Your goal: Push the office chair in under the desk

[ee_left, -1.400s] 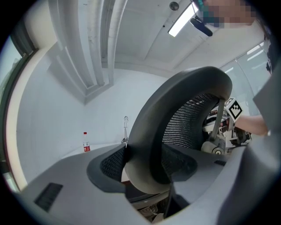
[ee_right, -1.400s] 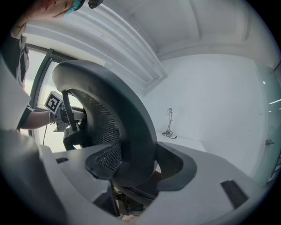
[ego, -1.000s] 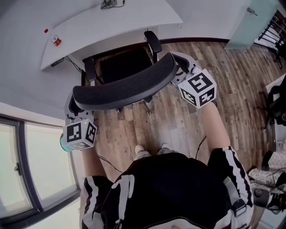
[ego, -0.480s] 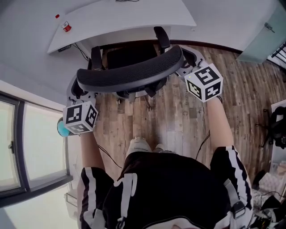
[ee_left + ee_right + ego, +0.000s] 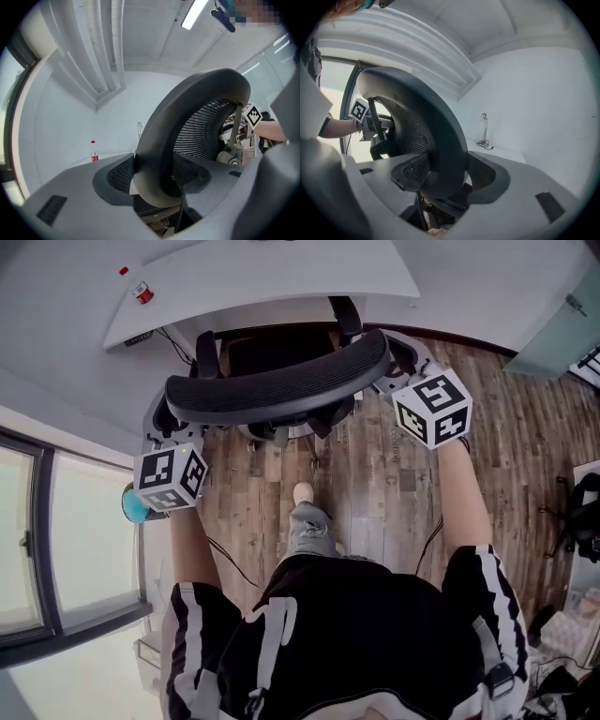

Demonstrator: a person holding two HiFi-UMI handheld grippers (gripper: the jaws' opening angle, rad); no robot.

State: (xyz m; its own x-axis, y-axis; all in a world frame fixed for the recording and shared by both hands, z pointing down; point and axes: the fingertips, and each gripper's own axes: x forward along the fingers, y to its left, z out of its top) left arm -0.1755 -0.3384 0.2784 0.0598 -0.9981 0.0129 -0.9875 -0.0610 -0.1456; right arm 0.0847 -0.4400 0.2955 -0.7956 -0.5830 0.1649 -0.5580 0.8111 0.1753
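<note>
1. Two pairs of tongs are on the office chair (image 5: 281, 385), one at each end of its curved mesh backrest (image 5: 246, 395).
2. Left tongs (image 5: 161, 427): they pinch the backrest's left rim. In the left gripper view that thick grey rim (image 5: 157, 154) stands upright between the two pads, which press on it from either side.
3. Right tongs (image 5: 398, 381): they pinch the right rim the same way. The rim (image 5: 445, 154) fills the gap between their pads.
4. Both tools point roughly level towards the bench (image 5: 262, 277), with the backrest spanning the space between them.
5. The chair faces the white bench. Its seat (image 5: 272, 351) sits partly beneath the front edge, and the two armrests (image 5: 205, 354) reach up to that edge. The backrest is on the near side, over the wooden floor (image 5: 375, 484).
6. One red-labelled bottle (image 5: 142, 292) stands on the bench top to the left, well apart from the chair.
7. One of the person's feet (image 5: 303, 495) is on the floor just behind the chair, between the two arms.
</note>
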